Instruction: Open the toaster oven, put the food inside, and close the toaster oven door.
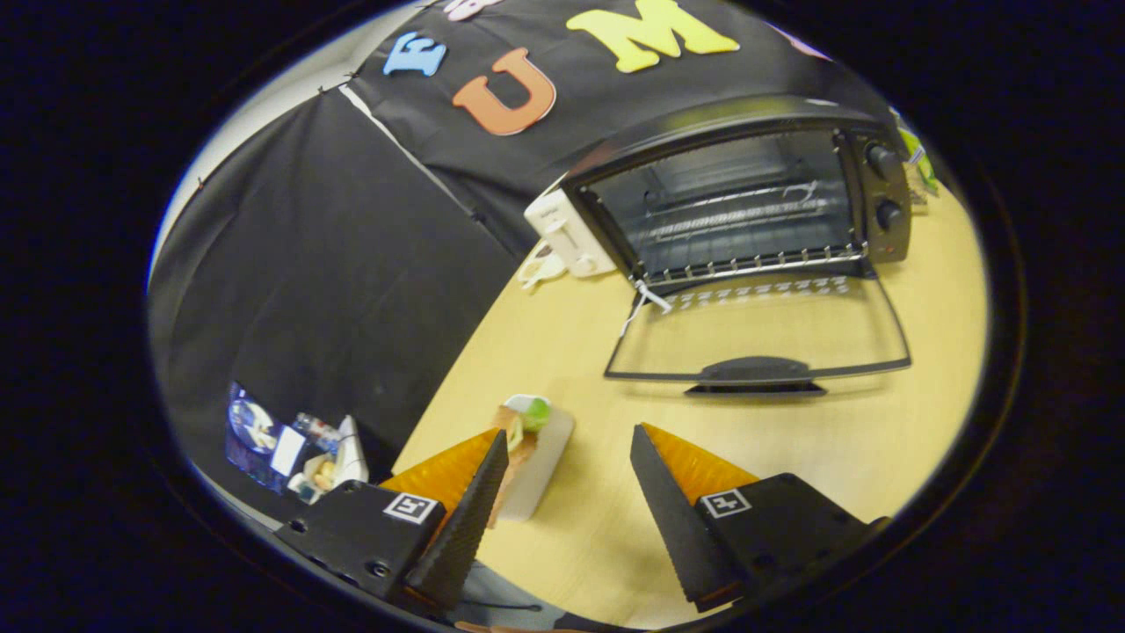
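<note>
the toaster oven (747,211) is seen on the pale wooden tabletop (791,440) beyond the jaws, its glass door (760,330) folded down flat, a wire rack (738,220) bare inside. the food (523,426) is carried on a white rectangular plate (545,470) just beside the left finger. the gripper (567,466) jaws are held apart, nothing between them.

The gripper (569,448) had two wedge-shaped fingers (466,519) with ribbed inner faces, set apart. Behind each sat a black block bearing a square black-and-white marker (411,506), with screws beside the left one.
</note>
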The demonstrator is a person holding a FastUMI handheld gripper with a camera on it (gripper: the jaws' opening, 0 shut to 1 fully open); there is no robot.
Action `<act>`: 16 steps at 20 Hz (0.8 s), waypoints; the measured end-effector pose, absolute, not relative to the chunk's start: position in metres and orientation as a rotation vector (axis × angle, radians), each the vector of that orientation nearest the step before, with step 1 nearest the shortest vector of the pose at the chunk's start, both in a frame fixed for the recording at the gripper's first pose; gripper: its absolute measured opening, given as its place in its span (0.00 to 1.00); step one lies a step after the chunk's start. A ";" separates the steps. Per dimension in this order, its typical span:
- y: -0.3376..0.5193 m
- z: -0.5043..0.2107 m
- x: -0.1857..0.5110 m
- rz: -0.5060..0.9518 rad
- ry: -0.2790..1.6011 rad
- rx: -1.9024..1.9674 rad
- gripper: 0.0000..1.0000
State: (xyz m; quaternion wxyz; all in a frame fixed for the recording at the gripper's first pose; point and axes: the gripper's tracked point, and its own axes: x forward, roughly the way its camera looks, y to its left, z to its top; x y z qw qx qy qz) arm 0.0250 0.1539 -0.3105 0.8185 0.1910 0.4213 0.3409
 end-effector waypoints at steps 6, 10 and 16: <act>0.190 -0.315 0.002 0.826 1.066 0.461 0.87; 0.196 -0.321 0.000 0.823 1.125 0.474 0.79; 0.200 -0.329 -0.008 0.818 1.192 0.530 0.51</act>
